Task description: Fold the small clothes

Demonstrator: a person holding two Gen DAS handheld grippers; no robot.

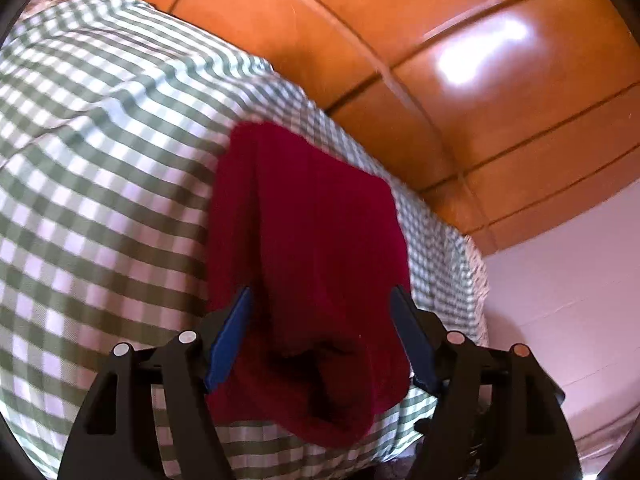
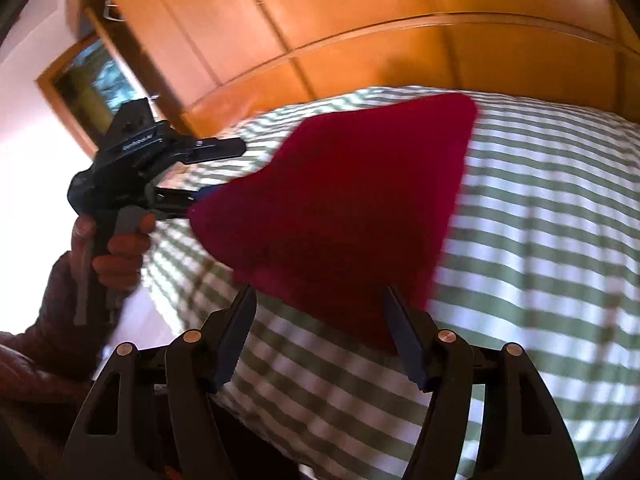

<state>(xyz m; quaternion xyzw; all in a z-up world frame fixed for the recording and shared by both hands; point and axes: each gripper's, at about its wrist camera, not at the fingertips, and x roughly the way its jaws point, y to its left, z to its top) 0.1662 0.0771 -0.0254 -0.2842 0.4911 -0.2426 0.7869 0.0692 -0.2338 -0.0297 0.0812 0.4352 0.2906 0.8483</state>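
Observation:
A small dark red garment (image 1: 312,240) lies on a bed with a green and white checked cover (image 1: 100,160). In the left wrist view my left gripper (image 1: 320,292) is open, its blue-padded fingers (image 1: 230,336) straddling the garment's near end. In the right wrist view the garment (image 2: 352,208) looks roughly triangular. My right gripper (image 2: 320,292) is open at its near edge, not holding it. The left gripper (image 2: 200,168) also shows there at the garment's left corner, held in a hand.
An orange wooden wardrobe (image 1: 440,60) stands beyond the bed. A white wall (image 1: 568,280) lies to the right of the bed. A wood-framed opening (image 2: 88,84) shows at the left in the right wrist view. The cover (image 2: 540,240) extends right.

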